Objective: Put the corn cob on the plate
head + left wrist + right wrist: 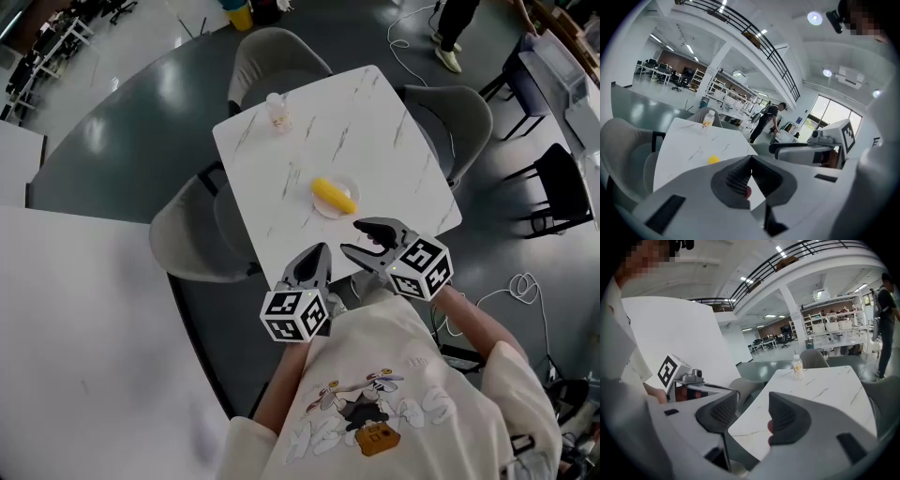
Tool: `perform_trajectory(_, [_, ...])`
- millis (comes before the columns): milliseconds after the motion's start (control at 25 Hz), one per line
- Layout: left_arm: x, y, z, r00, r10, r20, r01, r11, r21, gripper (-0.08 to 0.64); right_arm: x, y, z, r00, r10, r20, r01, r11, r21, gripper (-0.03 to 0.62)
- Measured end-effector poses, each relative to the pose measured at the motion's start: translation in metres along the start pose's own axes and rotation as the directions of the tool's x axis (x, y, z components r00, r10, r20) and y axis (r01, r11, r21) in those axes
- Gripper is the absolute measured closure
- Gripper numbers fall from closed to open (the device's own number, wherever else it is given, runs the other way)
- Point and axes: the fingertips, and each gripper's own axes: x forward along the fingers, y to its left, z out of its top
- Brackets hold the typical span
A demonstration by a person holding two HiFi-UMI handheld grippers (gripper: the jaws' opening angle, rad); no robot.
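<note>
Corn cob (334,196) lies on the small plate (348,184), near the front right part of the marble table (375,122). It sits diagonally across the plate, and nothing is touching it. By my read the placing is done, so what remains is to keep clear.

Left tongs (321,251): clenched, the tips meet with nothing between them. Right tongs (351,236): released, the pads stand apart and only tabletop shows through the gap. Both are held close to the body, at or just off the near table edge.

To do this step well, I'd keep both tools low and back with no sweep over the plate. The plate looks light, and a knock could slide it or roll the cob off. The cob's near end looks close to the rim, so no nudging.

The cob is ahead of both tongs, apart from them and nearer the right one. A bottle (277,111) stands at the far corner, well away.
</note>
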Motion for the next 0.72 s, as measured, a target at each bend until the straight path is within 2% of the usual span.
perform_trajectory(240, [-0.035,-0.015,-0.027,0.999,-0.007,-0.032,0.007,1.000,-0.005,0.554,-0.020,0.031,-0.016,0.999,0.002,0.038,-0.004,0.998,0.055,0.374])
perform_trajectory(440, [-0.065,-0.023,-0.047,0.999,-0.018,-0.030,0.018,1.000,-0.016,0.554,-0.034,0.067,-0.033,0.998,0.021,0.056,-0.024,0.998,0.054,0.374])
perform_trajectory(560, [-0.076,-0.026,-0.055,0.999,-0.022,-0.042,0.023,1.000,0.018,0.554,-0.040,0.087,-0.039,0.996,0.041,0.079,-0.046,0.997,0.061,0.374])
perform_trajectory(720, [-0.081,-0.042,-0.045,0.999,-0.034,-0.014,0.035,0.998,0.051,0.554,-0.044,0.099,-0.034,0.992,0.074,0.104,-0.078,0.996,0.033,0.376])
